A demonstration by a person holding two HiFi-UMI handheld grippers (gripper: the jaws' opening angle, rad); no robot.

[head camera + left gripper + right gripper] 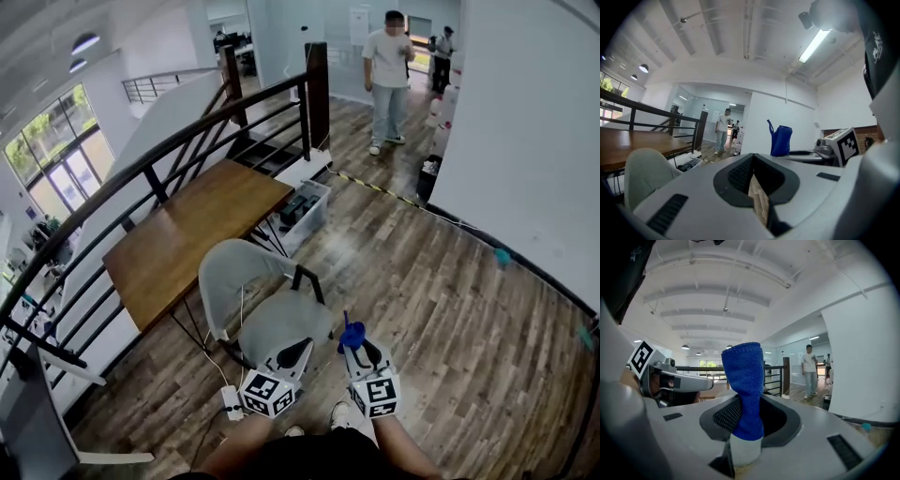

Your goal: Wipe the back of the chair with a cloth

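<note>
The right hand-held gripper point(360, 351) is clamping a blue cloth point(745, 383). Its jaws are pinching the lower end, and the rest is standing up above the jaws as a bunched roll. The left hand-held gripper point(292, 357) is carrying nothing, and its jaws are resting together with only a sliver of floor showing between them.

Both are hovering at the lower centre of the head view, over the near edge of the seat. The cloth is not touching the chair point(231, 273). The chair's pale backrest is curving round at the left of centre, just beside the wooden bench point(192, 230).

The step in hand looks to be bringing the cloth up to the backrest.

- **Contact:** The cloth is gripped as a narrow wad, so the right gripper probably needs tilting. That way the cloth's side would be pressing on the shell rather than the hard jaw tips.
- **Strokes:** Long passes along the curve from the top rim downward, each overlapping the last, would likely be covering it best.
- **Steadying:** The chair looks light and may be sliding or turning under pressure, so bracing the seat or an armrest with the free left gripper seems wise.
- **Hazards:** Cables are trailing on the floor under the chair, and pushing it toward the bench risks snagging them.
</note>
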